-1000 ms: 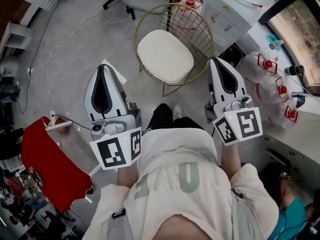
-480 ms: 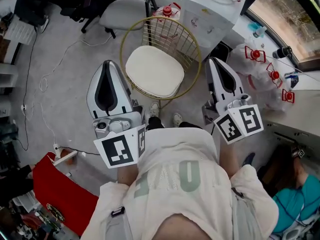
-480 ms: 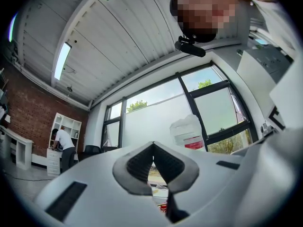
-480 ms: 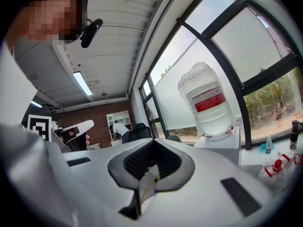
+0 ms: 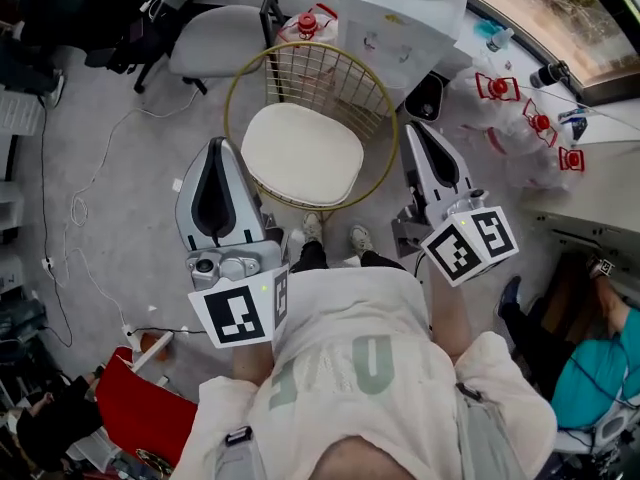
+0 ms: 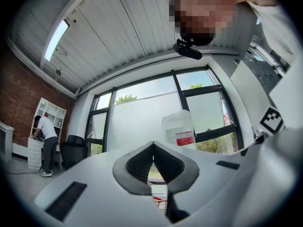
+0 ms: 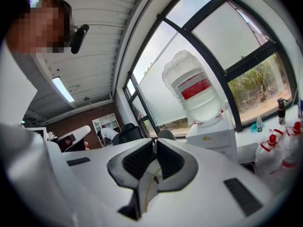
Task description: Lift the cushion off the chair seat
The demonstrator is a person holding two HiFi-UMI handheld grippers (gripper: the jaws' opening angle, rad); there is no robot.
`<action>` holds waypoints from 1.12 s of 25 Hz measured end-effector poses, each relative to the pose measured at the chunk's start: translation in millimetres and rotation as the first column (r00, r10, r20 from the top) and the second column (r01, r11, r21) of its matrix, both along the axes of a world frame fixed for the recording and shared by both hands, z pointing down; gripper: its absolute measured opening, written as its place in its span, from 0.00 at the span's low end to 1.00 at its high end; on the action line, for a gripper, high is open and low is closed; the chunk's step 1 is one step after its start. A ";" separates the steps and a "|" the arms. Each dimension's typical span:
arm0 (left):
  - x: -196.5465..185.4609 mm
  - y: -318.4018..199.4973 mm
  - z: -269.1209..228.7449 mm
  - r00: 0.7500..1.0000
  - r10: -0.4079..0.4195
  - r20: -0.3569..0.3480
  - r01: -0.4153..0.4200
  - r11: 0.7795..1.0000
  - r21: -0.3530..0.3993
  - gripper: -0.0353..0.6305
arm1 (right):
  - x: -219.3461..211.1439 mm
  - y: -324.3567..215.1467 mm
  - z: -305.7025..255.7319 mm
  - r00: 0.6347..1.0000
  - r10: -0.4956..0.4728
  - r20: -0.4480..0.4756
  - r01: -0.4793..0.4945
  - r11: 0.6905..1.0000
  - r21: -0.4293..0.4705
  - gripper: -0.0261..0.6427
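A round cream cushion lies on the seat of a gold wire chair, straight ahead of me in the head view. My left gripper hangs just left of the chair's rim, its jaws shut with nothing between them. On the opposite side, my right gripper is just outside the rim, shut and empty as well. Neither gripper touches the cushion or the chair. Both gripper views look out level over the room, and the cushion does not show in them.
A grey office chair stands behind the wire chair on the left, a white water dispenser with its jug behind on the right. Red-capped bottles crowd the right, cables trail on the left floor, and my feet stand before the chair.
The chair has come nearer and shifted left in the head view. Both grippers have advanced and now flank the seat; their jaws stayed shut.
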State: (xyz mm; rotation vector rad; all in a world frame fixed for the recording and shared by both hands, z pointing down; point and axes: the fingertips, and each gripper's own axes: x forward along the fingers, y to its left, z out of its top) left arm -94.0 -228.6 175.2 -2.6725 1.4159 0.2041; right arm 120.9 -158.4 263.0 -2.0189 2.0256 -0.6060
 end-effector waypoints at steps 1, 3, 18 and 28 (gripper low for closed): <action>3.7 -2.8 6.4 1.000 0.023 0.016 -0.023 1.000 -0.008 0.07 | -0.2 -2.8 8.2 1.000 0.002 0.004 -0.002 1.000 -0.018 0.07; 12.8 -9.9 23.1 0.997 0.067 0.041 -0.066 0.997 -0.036 0.07 | 0.0 -8.7 28.8 1.000 0.004 0.027 -0.002 0.998 -0.060 0.15; 72.6 -59.3 227.2 0.950 0.300 0.084 -0.276 0.935 -0.221 0.07 | -5.5 -16.2 304.9 0.962 0.186 0.201 -0.075 0.886 -0.458 0.48; 86.9 -39.0 318.0 0.895 0.431 0.112 -0.372 0.862 -0.343 0.07 | -33.0 8.4 462.9 0.923 0.342 0.179 -0.112 0.680 -0.724 0.48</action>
